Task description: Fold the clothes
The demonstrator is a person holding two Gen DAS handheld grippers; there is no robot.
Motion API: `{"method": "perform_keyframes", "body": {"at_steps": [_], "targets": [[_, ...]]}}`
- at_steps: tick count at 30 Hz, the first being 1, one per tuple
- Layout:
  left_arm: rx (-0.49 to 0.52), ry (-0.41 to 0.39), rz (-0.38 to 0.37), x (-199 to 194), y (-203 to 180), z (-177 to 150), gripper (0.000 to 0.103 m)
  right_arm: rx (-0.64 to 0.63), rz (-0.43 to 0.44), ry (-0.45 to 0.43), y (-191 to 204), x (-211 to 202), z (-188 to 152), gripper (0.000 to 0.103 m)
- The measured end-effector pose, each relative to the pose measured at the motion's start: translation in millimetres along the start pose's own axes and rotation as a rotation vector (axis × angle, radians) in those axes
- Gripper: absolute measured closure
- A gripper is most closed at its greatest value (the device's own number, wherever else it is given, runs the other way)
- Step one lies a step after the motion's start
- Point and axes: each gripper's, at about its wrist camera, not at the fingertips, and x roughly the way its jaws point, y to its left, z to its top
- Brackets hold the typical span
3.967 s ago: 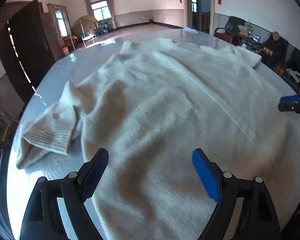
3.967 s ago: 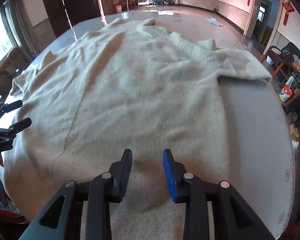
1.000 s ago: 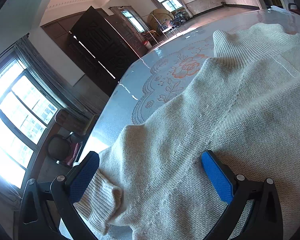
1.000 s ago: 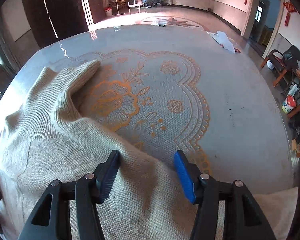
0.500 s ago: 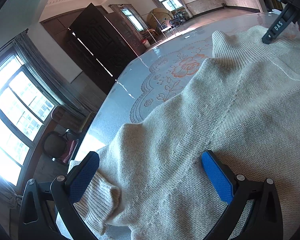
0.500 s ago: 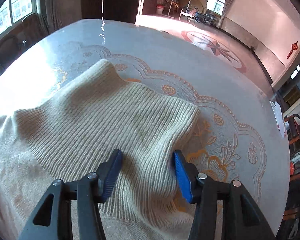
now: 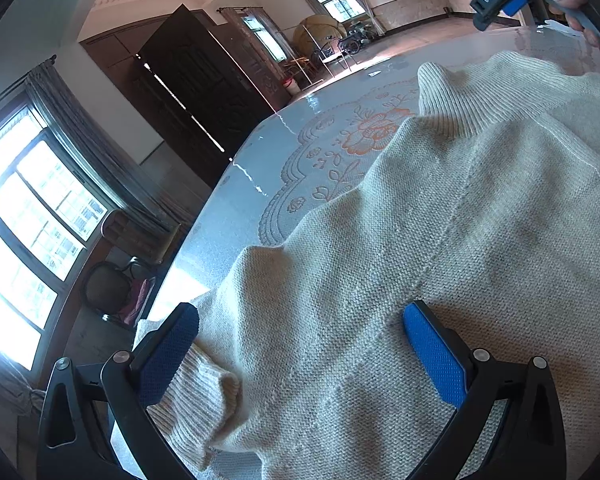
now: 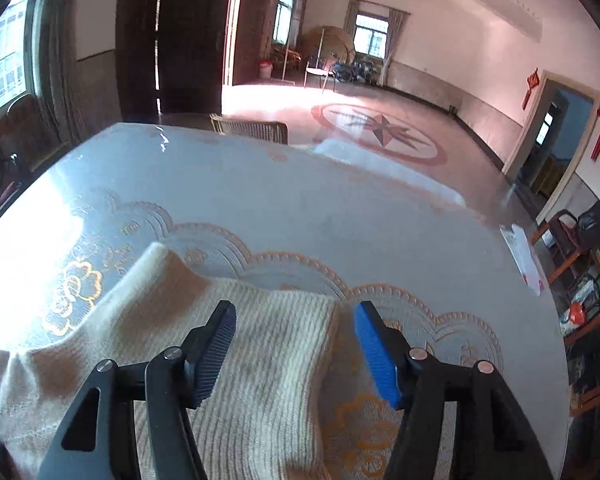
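Cream knit sweater [image 7: 440, 240] rumpled on table [image 8: 300, 208], left tongs [image 7: 300, 344] released, right tongs [image 8: 296, 344] opening, empty

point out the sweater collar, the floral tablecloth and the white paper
sweater collar [image 8: 260, 344], right wrist view, on the ribbed knit between the fingers
tablecloth [image 8: 300, 208], right wrist view, on a bare stretch beyond the collar
white paper [image 8: 522, 256], right wrist view, on the middle of the sheet
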Motion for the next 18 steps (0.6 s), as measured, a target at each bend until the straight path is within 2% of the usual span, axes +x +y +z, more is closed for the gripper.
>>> {"method": "perform_keyframes", "body": {"at_steps": [3, 7, 9, 10, 12, 13, 14, 15, 16, 17, 18], "targets": [[0.0, 0.0, 0.001, 0, 0, 0, 0.0, -0.091, 0.183, 0.081, 40, 16, 5, 0.038], [0.006, -0.003, 0.008, 0, 1, 2, 0.0, -0.107, 0.204, 0.174, 69, 49, -12, 0.038], [0.011, -0.005, 0.015, 0, -1, 2, 0.0, -0.077, 0.172, 0.173, 68, 58, -15, 0.033], [0.012, -0.006, 0.017, 0, -1, 2, 0.0, -0.062, 0.139, 0.161, 65, 60, -12, 0.029], [0.013, -0.006, 0.018, 0, -1, 3, 0.0, -0.009, 0.09, 0.165, 56, 69, -7, 0.001], [0.013, -0.005, 0.019, 0, -1, 3, 0.0, 0.042, 0.087, 0.178, 47, 73, -4, 0.001], [0.014, -0.006, 0.021, 0, -1, 2, 0.0, 0.069, 0.082, 0.183, 41, 74, -2, 0.002], [0.014, -0.006, 0.02, 1, -1, 2, 0.0, 0.078, 0.075, 0.179, 38, 72, 0, 0.011], [0.013, -0.005, 0.02, 1, -1, 2, 0.0, 0.073, 0.079, 0.166, 37, 65, 1, 0.021], [0.012, -0.005, 0.018, 1, -1, 2, 0.0, 0.058, 0.092, 0.144, 39, 56, 1, 0.039], [0.01, -0.004, 0.016, 1, 0, 2, 0.0, 0.043, 0.106, 0.123, 40, 46, 1, 0.039]]}}
